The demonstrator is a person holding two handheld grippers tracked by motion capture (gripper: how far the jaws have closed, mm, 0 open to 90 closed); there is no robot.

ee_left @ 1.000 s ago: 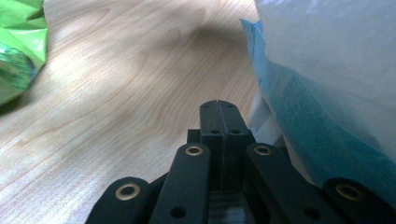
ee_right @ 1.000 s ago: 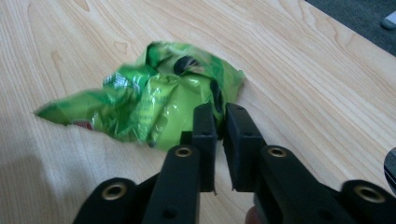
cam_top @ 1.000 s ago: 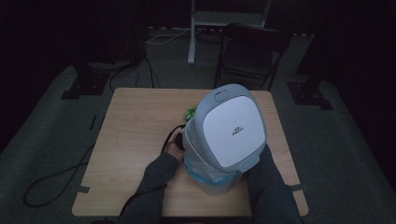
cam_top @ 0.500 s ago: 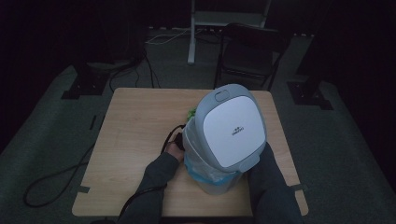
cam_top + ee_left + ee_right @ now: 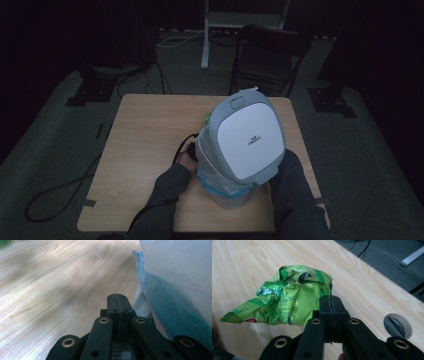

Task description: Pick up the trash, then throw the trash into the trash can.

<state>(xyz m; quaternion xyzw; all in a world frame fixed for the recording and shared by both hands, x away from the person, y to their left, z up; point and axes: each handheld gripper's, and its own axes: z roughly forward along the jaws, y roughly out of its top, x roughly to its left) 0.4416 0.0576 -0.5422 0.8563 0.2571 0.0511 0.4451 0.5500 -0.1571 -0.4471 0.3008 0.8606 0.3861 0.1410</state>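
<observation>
A grey-and-white bin with its lid (image 5: 250, 137) raised stands at the table's near right, lined with a blue bag (image 5: 220, 184). The blue bag (image 5: 170, 302) also hangs just right of my left gripper (image 5: 117, 296), which is shut with nothing seen between its jaws. In the high view the left gripper (image 5: 190, 148) sits against the bin's left side. My right gripper (image 5: 330, 298) is shut on the edge of a crumpled green snack wrapper (image 5: 287, 300), held above the table. A bit of that wrapper (image 5: 206, 118) peeks out left of the lid, which hides the right gripper.
The wooden table (image 5: 145, 140) has bare surface to the left and far side. A round cable hole (image 5: 398, 326) is in the tabletop near the right gripper. A black chair (image 5: 267, 55) stands beyond the table, and cables (image 5: 55, 195) lie on the floor at left.
</observation>
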